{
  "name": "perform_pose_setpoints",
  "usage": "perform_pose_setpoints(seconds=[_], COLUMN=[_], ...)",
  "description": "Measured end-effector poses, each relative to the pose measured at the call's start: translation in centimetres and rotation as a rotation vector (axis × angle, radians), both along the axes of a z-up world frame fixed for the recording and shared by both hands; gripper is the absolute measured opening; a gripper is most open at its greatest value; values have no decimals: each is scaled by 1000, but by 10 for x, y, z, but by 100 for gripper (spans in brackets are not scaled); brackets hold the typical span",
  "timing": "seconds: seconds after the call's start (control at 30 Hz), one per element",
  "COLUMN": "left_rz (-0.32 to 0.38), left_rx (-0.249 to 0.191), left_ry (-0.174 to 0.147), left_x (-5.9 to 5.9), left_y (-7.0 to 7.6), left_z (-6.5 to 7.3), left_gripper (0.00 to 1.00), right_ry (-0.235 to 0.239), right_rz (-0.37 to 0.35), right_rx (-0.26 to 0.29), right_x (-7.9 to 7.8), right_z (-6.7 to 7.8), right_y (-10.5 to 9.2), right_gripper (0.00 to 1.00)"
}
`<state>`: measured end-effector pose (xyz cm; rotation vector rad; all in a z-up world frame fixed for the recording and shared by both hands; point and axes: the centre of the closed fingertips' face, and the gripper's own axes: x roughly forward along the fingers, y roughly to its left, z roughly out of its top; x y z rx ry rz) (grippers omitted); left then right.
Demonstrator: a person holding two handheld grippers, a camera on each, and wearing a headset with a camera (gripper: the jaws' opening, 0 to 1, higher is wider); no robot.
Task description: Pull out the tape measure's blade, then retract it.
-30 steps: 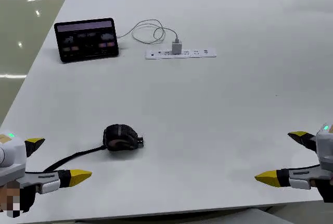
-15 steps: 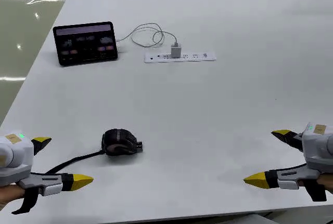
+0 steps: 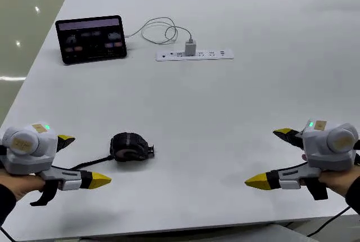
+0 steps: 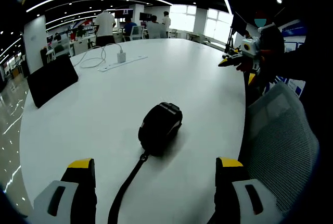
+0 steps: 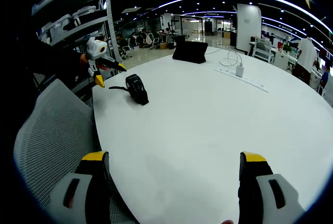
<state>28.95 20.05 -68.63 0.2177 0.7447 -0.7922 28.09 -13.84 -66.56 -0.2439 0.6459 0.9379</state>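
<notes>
White table [image 3: 225, 112] holds the tape [image 3: 129, 146] at front left, untouched, while the left gripper [image 3: 87, 160] and right gripper [image 3: 265, 158], both spread, have edged inward, so grasping looks next.

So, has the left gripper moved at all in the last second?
Yes. The left gripper has edged forward and right, closer to the tape measure, which has stayed put.
</notes>
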Motion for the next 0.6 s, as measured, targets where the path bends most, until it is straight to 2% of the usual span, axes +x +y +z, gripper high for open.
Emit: perform_pose_setpoints(seconds=[0.2, 0.33, 0.4, 0.6], left_rz=[-66, -137, -177, -237], left_rx=[42, 78, 107, 128], left_ry=[-10, 28, 30, 40], left_x=[11, 11, 13, 21], left_y=[-10, -19, -22, -33], left_z=[-4, -10, -12, -13], left_gripper=[91, 91, 90, 83], right_ry=[2, 14, 15, 29], right_rz=[23, 38, 46, 89], right_rx=[-3, -9, -14, -30], right_x=[7, 8, 8, 11], right_z=[-3, -7, -9, -20], right_y=[10, 17, 21, 31], right_gripper=[100, 100, 100, 100])
